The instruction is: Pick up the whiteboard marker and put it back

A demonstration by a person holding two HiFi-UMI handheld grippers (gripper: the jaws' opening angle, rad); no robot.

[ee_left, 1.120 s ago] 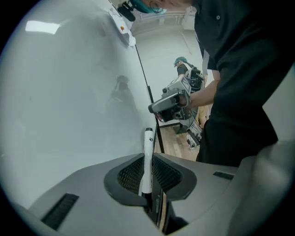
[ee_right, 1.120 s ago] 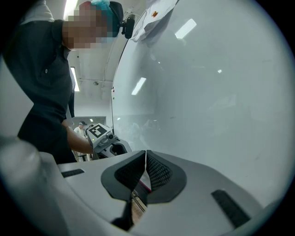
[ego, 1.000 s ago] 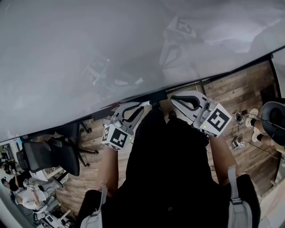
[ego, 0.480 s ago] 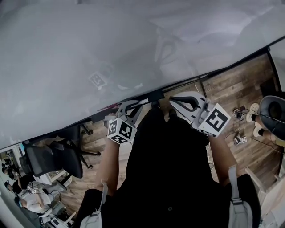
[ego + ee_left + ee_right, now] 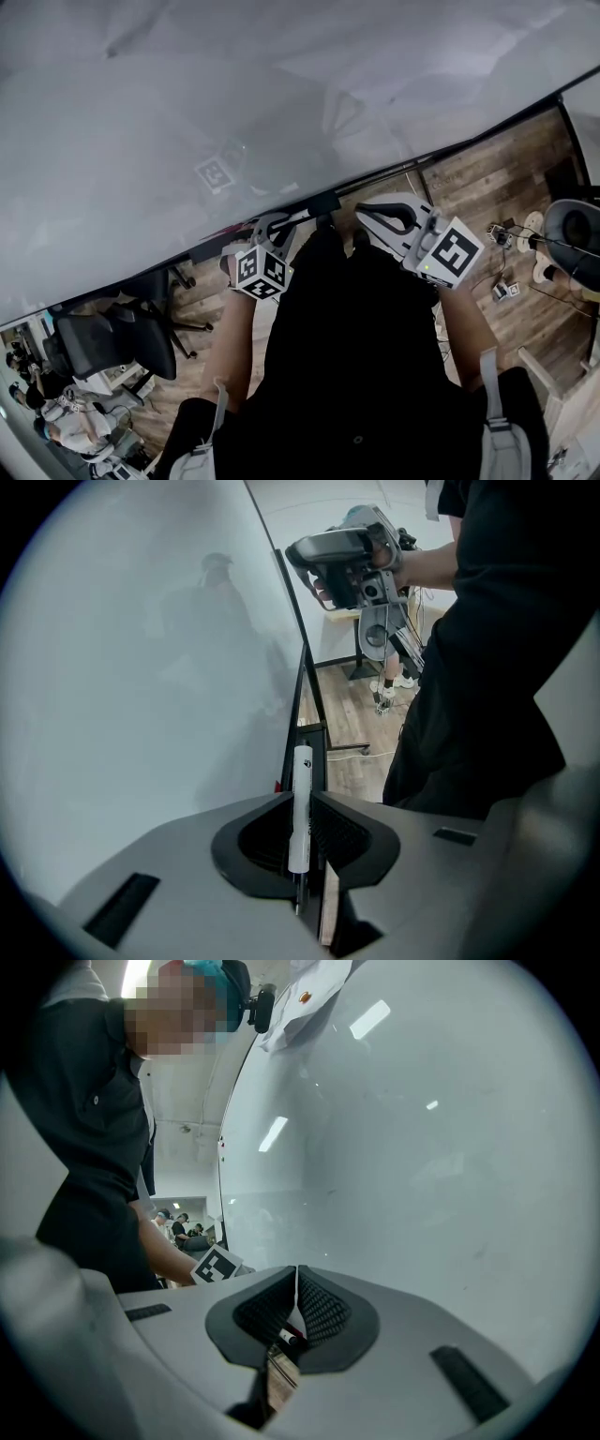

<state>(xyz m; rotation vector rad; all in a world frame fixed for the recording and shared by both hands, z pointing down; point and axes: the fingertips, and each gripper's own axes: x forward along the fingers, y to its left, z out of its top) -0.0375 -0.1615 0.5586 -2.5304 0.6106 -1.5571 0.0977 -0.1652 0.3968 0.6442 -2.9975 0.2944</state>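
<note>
Between ribbed black pads (image 5: 341, 833), slim white marker (image 5: 301, 803)

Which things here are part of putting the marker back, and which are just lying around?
Job: whiteboard marker, left tongs gripping it, whiteboard.
Lying about: office chair, right tongs, shut.

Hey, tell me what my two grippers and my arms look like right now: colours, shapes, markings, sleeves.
The left gripper and the right gripper both have light grey moulded shells with a looped, rounded outline. Each carries a white cube printed with black square markers. The fingers are black with ribbed pads. The person wears a black short-sleeved top, so the forearms are uncovered.
</note>
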